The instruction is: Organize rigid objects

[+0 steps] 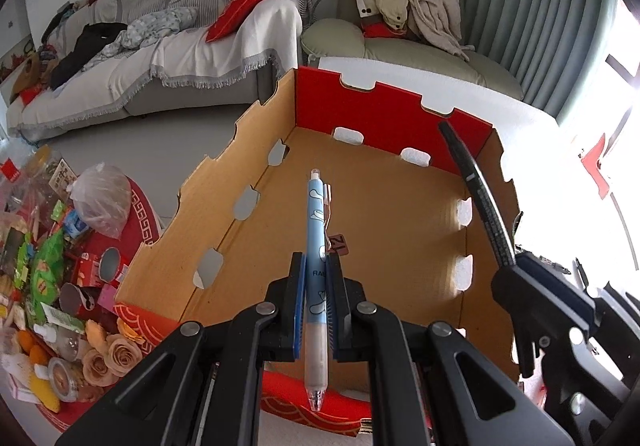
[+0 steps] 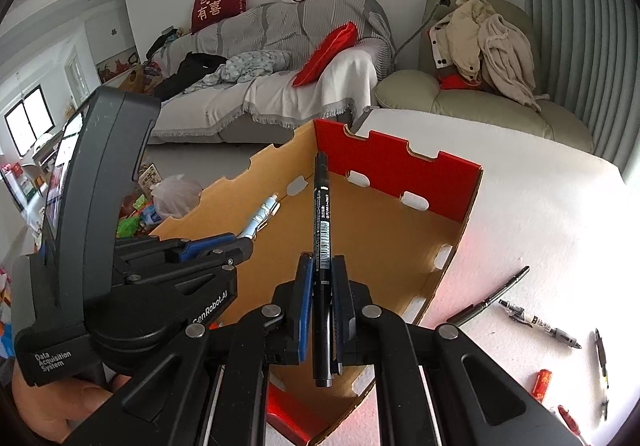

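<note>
Left wrist: left gripper [image 1: 316, 282] clamps blue pen [image 1: 316, 246], right gripper [image 2: 323, 282] black marker [image 2: 322, 246], above box [image 1: 400, 214].

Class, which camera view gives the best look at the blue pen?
The left wrist view: the blue pen runs lengthwise mid-frame, clamped in the left tool. The right wrist view shows only its far end beyond that tool.

The left gripper [image 1: 316, 278] is held above the cardboard box [image 1: 360, 206], its jaws clamped on a blue pen [image 1: 317, 246]. The right gripper [image 2: 323, 278] is held beside it over the same box, clamped on a black marker [image 2: 322, 246].
</note>
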Available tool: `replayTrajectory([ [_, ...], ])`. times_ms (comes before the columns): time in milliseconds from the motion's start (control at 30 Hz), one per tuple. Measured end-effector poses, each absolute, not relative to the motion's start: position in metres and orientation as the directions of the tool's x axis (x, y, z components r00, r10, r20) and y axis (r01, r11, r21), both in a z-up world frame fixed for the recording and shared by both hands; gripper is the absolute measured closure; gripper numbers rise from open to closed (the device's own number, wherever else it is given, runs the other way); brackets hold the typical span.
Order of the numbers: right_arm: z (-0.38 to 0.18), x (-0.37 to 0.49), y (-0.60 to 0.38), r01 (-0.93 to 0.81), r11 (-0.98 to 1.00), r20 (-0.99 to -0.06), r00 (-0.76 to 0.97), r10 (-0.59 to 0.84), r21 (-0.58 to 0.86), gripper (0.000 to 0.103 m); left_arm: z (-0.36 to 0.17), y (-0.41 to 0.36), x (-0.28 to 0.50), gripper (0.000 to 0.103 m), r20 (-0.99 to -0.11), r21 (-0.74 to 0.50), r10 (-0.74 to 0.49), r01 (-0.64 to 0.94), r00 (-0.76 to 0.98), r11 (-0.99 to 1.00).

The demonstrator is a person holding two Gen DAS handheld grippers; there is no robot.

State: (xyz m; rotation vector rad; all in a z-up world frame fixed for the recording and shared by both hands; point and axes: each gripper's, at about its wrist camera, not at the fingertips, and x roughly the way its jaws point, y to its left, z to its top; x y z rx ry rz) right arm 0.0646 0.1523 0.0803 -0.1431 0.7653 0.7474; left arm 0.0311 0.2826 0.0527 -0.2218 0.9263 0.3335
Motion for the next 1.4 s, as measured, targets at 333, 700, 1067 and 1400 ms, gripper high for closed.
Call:
replayTrajectory([
  [333, 0.077, 0.073, 0.149, -0.642, 0.750, -0.674, 0.485, 0.557, 0.157, 0.093, 0.050, 0.280, 0.036, 0.093, -0.817, -0.030, 0.189, -0.368, 0.545, 0.929],
  [700, 0.078, 0.074, 0.136, -0.607, 0.775, -0.658, 0.513, 0.551, 0.176, 0.036, 0.055, 0.285, 0.030, 0.036, -0.803, -0.011, 0.235, -0.407, 0.548, 0.913],
  [1067, 0.101, 0.060, 0.073, -0.539, 0.827, -0.605, 0.607, 0.515, 0.163, 0.034, 0.069, 0.253, 0.015, 0.035, -0.783, -0.010, 0.218, -0.362, 0.583, 0.932],
  [1400, 0.062, 0.053, -0.022, -0.403, 0.895, -0.672, 0.611, 0.417, 0.189, 0.033, 0.066, 0.183, -0.007, 0.032, -0.792, -0.025, 0.135, -0.252, 0.596, 0.967],
])
